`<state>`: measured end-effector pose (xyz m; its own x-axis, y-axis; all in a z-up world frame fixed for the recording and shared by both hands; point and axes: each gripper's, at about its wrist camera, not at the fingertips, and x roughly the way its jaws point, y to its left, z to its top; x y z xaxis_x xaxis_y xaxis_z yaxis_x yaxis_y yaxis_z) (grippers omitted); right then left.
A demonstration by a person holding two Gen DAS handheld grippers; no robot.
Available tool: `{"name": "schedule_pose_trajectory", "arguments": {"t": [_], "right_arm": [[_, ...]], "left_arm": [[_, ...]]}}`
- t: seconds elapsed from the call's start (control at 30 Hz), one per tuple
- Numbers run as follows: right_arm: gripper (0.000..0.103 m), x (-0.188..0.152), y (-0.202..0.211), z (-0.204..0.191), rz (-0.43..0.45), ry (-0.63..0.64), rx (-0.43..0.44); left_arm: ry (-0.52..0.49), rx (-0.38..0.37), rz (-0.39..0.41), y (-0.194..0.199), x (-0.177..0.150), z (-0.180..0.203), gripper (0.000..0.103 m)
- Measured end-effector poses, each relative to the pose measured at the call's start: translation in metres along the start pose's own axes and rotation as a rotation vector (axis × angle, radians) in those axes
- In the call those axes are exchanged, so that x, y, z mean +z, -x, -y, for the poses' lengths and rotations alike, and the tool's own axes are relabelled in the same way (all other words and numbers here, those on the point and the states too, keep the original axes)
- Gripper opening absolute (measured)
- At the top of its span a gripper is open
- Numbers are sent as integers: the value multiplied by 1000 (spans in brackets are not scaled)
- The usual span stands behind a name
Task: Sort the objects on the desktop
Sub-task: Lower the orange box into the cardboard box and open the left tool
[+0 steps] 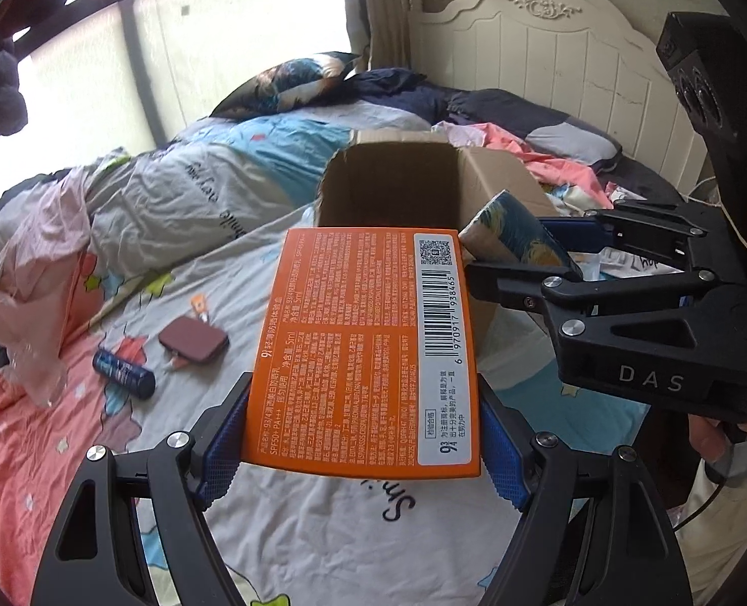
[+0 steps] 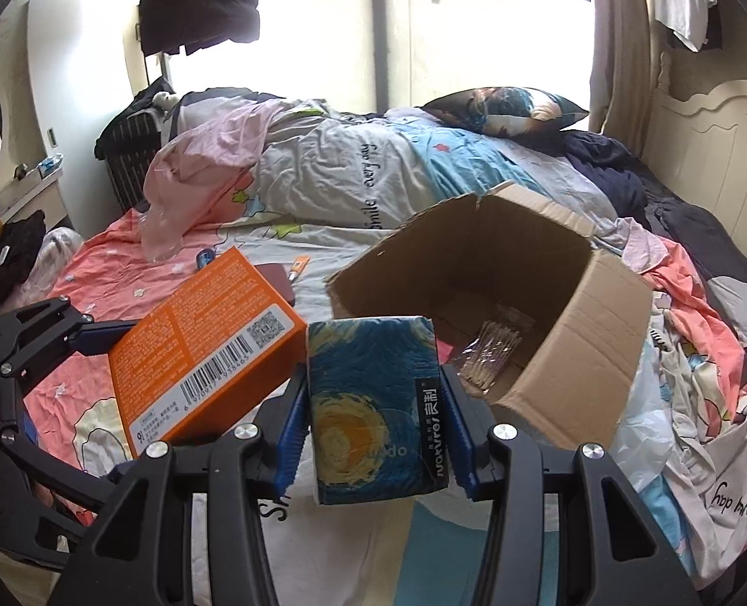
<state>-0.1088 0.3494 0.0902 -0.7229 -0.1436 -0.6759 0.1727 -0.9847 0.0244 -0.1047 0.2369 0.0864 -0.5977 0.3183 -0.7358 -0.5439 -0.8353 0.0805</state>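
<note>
Left gripper (image 1: 363,449) jaws clamp the orange carton (image 1: 368,348) by its side edges; stiff, light, crushable; right gripper (image 2: 373,434) jaws squeeze the soft tissue pack (image 2: 368,404) mid-body.

A patterned pillow (image 2: 507,106) lies at the bed's far edge, near the white headboard (image 1: 535,50). A pink garment (image 2: 196,171) drapes over the folded quilt (image 2: 373,171).

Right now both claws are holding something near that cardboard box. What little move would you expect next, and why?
Probably a short push forward to bring the tissue pack over the cardboard box and let go. The right gripper is clamped on it just short of the box's open mouth, where a clear packet already lies. The left gripper holds the orange box alongside, likely next.
</note>
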Motion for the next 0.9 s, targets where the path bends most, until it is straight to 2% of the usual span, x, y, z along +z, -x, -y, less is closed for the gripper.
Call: {"name": "schedule_pose_trajectory", "arguments": {"t": [0.23, 0.57, 0.9], "right_arm": [[45, 8, -7, 22, -7, -32, -45], [45, 20, -37, 54, -48, -76, -60], [45, 24, -52, 65, -56, -80, -65]], "left_arm": [[-43, -19, -3, -15, 34, 15, 81], [-19, -79, -54, -65, 66, 19, 81], [15, -105, -97, -107, 67, 13, 81]]}}
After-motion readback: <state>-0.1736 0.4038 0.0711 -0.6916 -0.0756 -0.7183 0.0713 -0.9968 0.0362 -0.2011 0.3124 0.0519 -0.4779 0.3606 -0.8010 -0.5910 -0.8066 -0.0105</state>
